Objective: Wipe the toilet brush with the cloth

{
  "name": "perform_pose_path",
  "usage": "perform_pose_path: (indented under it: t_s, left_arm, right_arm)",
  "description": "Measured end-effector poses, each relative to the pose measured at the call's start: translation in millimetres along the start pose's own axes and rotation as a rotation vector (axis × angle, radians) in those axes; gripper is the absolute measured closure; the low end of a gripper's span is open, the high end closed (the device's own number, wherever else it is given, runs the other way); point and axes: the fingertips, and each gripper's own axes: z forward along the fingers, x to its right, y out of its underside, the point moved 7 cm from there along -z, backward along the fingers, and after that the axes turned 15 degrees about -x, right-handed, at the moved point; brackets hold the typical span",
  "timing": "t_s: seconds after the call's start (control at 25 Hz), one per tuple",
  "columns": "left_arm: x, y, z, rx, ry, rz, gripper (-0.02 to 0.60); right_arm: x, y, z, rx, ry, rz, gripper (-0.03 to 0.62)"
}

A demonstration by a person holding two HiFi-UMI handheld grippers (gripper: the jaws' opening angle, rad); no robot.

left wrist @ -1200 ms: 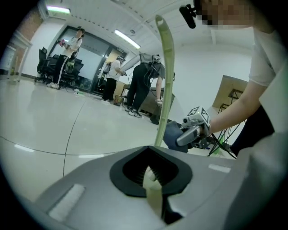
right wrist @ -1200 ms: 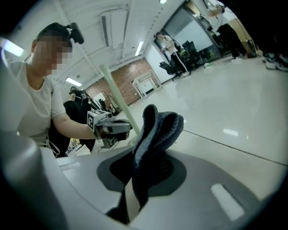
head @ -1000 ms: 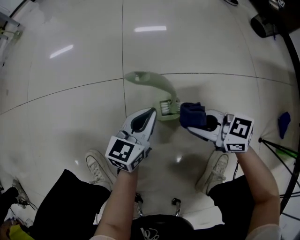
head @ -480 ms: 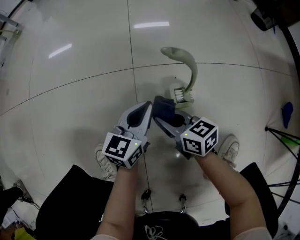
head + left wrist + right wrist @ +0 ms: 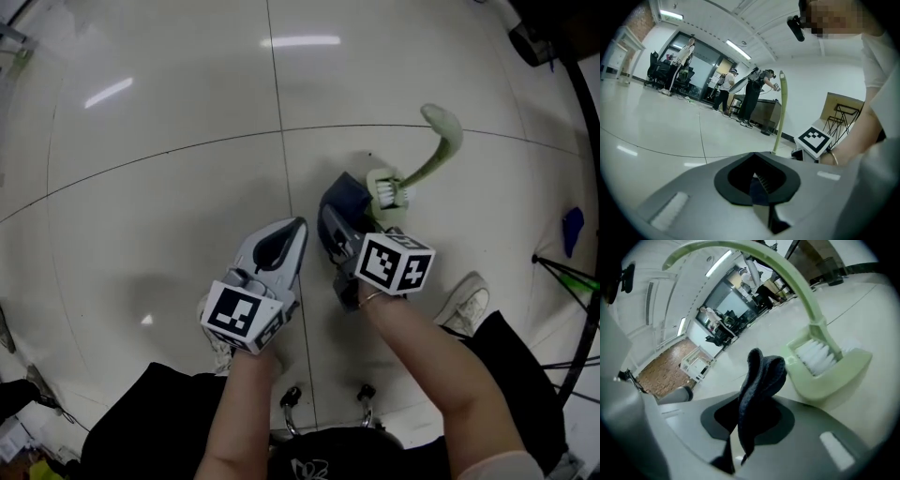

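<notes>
A pale green toilet brush (image 5: pixel 390 191) stands on the tiled floor, its curved handle (image 5: pixel 441 136) rising to the right. Its white bristles (image 5: pixel 816 356) sit in a green base. My right gripper (image 5: pixel 330 217) is shut on a dark blue cloth (image 5: pixel 343 199), which sits just left of the brush head and seems to touch it. In the right gripper view the cloth (image 5: pixel 761 376) sticks up from the jaws (image 5: pixel 739 437), next to the bristles. My left gripper (image 5: pixel 298 228) hangs apart to the left, shut and holding nothing. From the left gripper (image 5: pixel 757 180) view, the handle (image 5: pixel 781 112) stands upright ahead.
The person's shoes (image 5: pixel 466 305) are on the floor below the grippers. A blue object (image 5: pixel 572 230) and black stand legs (image 5: pixel 567 277) lie at the right edge. Several people (image 5: pixel 749 96) stand far off across the room.
The right gripper carried the cloth from the right side of the brush head round to its left side. The left gripper, close to the brush a second ago, is now apart from it.
</notes>
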Motion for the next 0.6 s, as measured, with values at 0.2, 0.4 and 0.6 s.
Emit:
perform_pose_path:
  t_s: [0.2, 0.4, 0.6]
  left_arm:
    - [-4, 6, 2, -0.013, 0.010, -0.008, 0.575]
    - [-3, 6, 3, -0.019, 0.007, 0.004, 0.575]
    - [-4, 7, 3, -0.022, 0.005, -0.007, 0.575]
  right_arm:
    - [23, 10, 2, 0.020, 0.044, 0.117, 0.531]
    - [38, 21, -2, 0.010, 0.063, 0.181, 0.531]
    - [49, 47, -11, -0.006, 0.051, 0.318, 0.531]
